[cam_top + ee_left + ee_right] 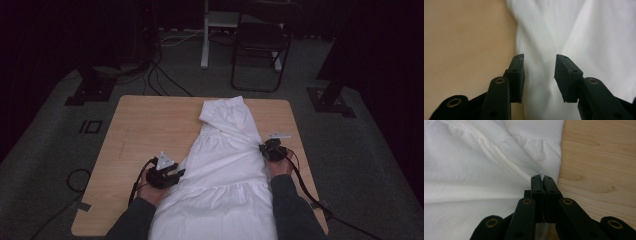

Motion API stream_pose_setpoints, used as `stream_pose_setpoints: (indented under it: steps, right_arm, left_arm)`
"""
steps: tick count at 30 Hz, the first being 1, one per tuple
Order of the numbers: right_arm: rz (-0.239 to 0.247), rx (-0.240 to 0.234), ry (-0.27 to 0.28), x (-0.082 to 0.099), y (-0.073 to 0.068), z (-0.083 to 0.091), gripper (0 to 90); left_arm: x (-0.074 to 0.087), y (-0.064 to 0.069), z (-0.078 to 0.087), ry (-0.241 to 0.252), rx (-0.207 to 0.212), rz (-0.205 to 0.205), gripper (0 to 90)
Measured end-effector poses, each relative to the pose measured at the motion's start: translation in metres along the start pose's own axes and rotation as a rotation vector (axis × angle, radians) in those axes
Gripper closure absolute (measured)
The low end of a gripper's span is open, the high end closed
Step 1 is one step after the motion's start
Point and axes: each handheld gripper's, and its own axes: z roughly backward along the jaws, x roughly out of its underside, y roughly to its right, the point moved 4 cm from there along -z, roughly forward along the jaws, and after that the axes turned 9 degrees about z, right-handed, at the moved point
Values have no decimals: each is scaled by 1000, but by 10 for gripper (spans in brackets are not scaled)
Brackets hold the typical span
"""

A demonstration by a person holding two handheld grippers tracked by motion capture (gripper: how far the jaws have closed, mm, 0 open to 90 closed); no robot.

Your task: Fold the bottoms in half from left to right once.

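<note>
While the right gripper (pixel 543 180) pinches the white garment's (pixel 225 170) edge, the left gripper (pixel 539 65) stands open over it.

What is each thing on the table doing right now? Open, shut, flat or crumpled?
White dress: spread along the table, wrinkled, its far end folded over.
Left hand-held gripper: open, jaws apart over the dress's edge, not pinching it.
Right hand-held gripper: shut on the dress, cloth pinched between its jaws.
Table: wooden top, partly covered by the dress.

White garment (pixel 222 170) lies lengthwise on the table, its top folded.
</note>
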Motion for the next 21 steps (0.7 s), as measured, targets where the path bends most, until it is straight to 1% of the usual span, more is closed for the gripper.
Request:
stream_pose_setpoints:
  steps: [1, 2, 3, 4, 5, 6, 7, 8, 9, 10, 12, 13, 14, 15, 16, 18, 19, 20, 21]
  right_arm:
    - [-2, 1, 1, 0, 0, 0, 881]
    - [-3, 2, 1, -1, 0, -1, 880]
    - [-7, 2, -2, -1, -1, -1, 879]
    - [-8, 2, -1, -1, -1, -1, 879]
    - [-12, 1, 0, -1, 0, -1, 879]
    - [-14, 0, -1, -2, 0, -1, 878]
    - [-15, -1, 0, -1, 0, -1, 877]
    - [-15, -1, 1, -1, 0, -1, 877]
    - [-14, -1, 4, -1, 0, -1, 877]
    - [-14, -1, 5, -1, 0, -1, 877]
    - [-12, 3, 10, 0, -1, -1, 877]
    - [-11, 2, 11, 1, -1, 0, 877]
    - [-11, 2, 11, 1, -1, 0, 877]
    - [-12, 2, 12, 1, -2, 0, 876]
    - [-10, -3, 18, 4, -5, 2, 876]
    - [-13, -15, 20, 7, -8, 6, 875]
    - [-13, -27, 22, 10, -12, 9, 875]
    - [-13, -35, 23, 12, -15, 12, 874]
    - [-2, -45, 24, 16, -20, 17, 873]
  left_arm:
    - [-22, 2, -1, 37, 0, -20, 576]
    - [-37, 3, -7, 44, 6, -37, 567]
    - [-45, 4, -12, 42, 5, -41, 562]
    - [-57, 6, -23, 33, 11, -41, 560]
    - [-62, 7, -31, 24, 20, -37, 560]
    - [-62, 7, -31, 24, 20, -37, 560]
    - [-71, 12, -53, -3, 34, -37, 560]
    - [-70, 14, -68, -27, 23, -45, 560]
    - [-68, 15, -76, -38, 9, -53, 559]
    - [-63, 14, -88, -73, -9, -62, 560]
    - [-52, 12, -98, -103, -23, -57, 563]
    - [-49, 11, -98, -87, -17, -46, 574]
    - [-49, 11, -98, -87, -17, -46, 581]
    - [-45, 9, -95, -71, -8, -24, 581]
    - [-41, 8, -90, -59, -20, -14, 593]
    - [-34, 11, -83, -52, -32, -30, 598]
    - [-31, 11, -80, -53, -36, -33, 600]
    - [-25, 13, -74, -52, -38, -32, 601]
    - [-22, 14, -71, -48, -37, -29, 601]
